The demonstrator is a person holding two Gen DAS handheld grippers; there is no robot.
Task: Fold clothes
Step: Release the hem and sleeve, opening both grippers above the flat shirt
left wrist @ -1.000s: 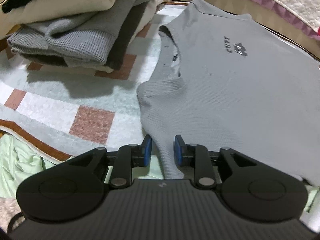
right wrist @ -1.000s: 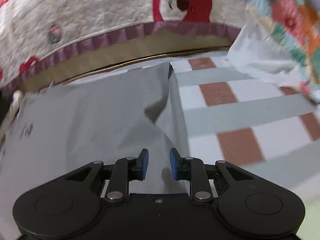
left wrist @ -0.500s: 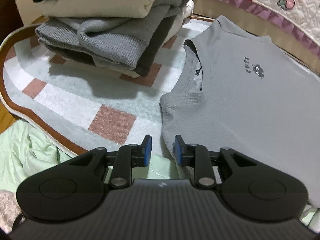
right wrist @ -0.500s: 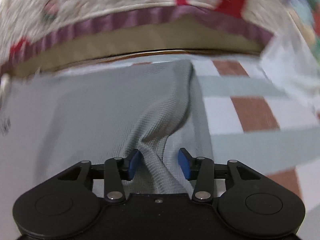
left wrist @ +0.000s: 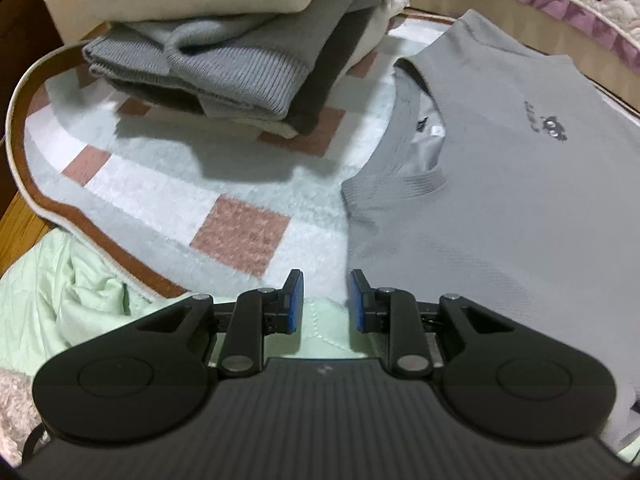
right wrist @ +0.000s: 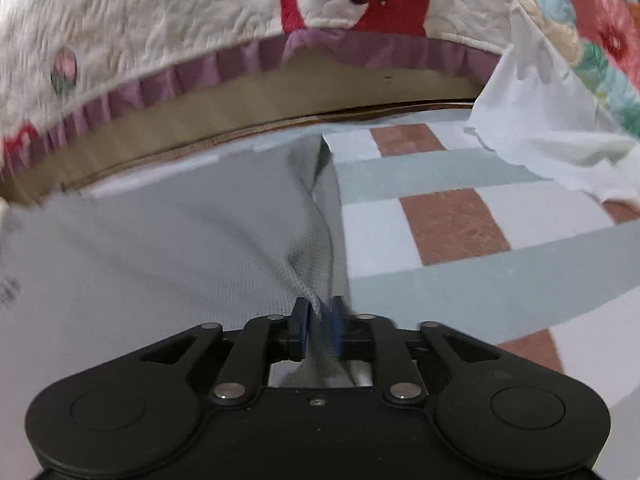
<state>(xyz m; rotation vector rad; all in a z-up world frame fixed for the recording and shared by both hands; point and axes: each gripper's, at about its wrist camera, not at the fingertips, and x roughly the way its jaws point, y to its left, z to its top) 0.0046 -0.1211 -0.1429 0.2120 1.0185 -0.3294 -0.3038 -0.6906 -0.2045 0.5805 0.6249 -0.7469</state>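
shirt: grey sleeveless knit top point(left wrist: 520, 184) lies spread flat, print side up, on the checked blanket point(left wrist: 168, 184); collar end toward the left gripper, hem end toward the right gripper.
right gripper: right gripper point(right wrist: 320, 330) pinched tight on the hem edge of the top point(right wrist: 308, 264); cloth bunches into a raised ridge running up from the jaws.
left gripper: left gripper point(left wrist: 326, 300) spread, nothing between the pads; hangs just off the shoulder corner, over the blanket edge and pale green cloth point(left wrist: 68, 300).
stack: pile of folded sweaters point(left wrist: 224, 48) sits on the blanket beside the collar, apart from the top.
step: judged as taking hold for a fold; one end gripped, the other not.
next: left needs to come in onto the near shoulder corner and pinch it, so both ends lift together; lifting on the right alone would drag and skew the knit.
vs 1.0 s ago: right jaws were apart above the hem with a small wrinkle; at 0.5 s they straddled a fold of cloth; now pressed together on it.
left change: jaw gap unchanged, view has drifted off the shoulder toward the blanket; more of the pile shows.
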